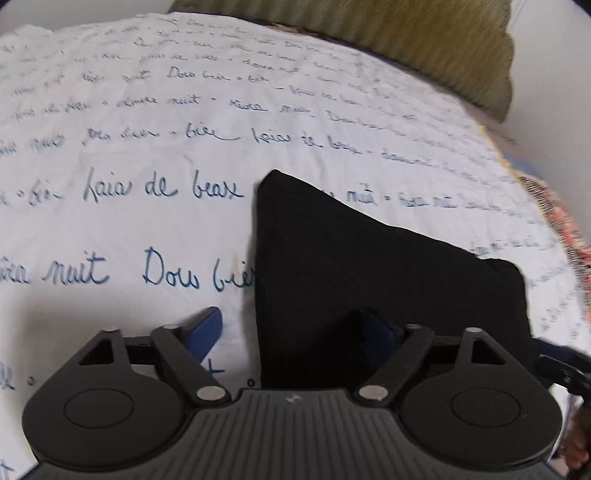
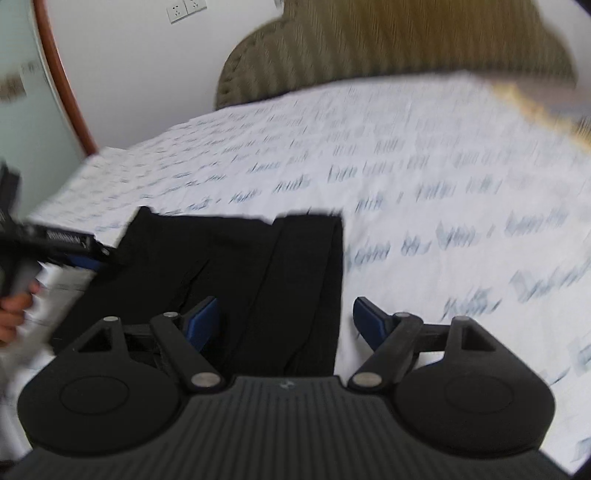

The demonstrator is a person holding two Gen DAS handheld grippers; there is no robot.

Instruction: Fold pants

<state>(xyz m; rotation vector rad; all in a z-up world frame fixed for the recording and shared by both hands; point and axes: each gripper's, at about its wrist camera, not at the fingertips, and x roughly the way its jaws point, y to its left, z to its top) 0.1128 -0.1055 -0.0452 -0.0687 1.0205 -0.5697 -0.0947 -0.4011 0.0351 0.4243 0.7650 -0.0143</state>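
The black pants point(image 1: 351, 266) lie folded on a white bedsheet with blue handwriting print point(image 1: 147, 155). In the left wrist view my left gripper point(image 1: 295, 328) is open, its left blue finger point(image 1: 205, 328) over the sheet and its right one over the pants' near edge. In the right wrist view the pants point(image 2: 258, 266) show as a stacked fold with several layers at the right edge. My right gripper point(image 2: 284, 321) is open and empty, straddling that right edge. The left gripper also shows in the right wrist view point(image 2: 85, 254), at the pants' left side.
An olive-green ribbed headboard point(image 1: 406, 44) stands at the far end of the bed; it also shows in the right wrist view point(image 2: 369, 48). A white wall with sockets point(image 2: 184, 11) and a wooden door frame point(image 2: 62, 81) are at left. A patterned blanket edge point(image 1: 554, 218) runs along the bed's right side.
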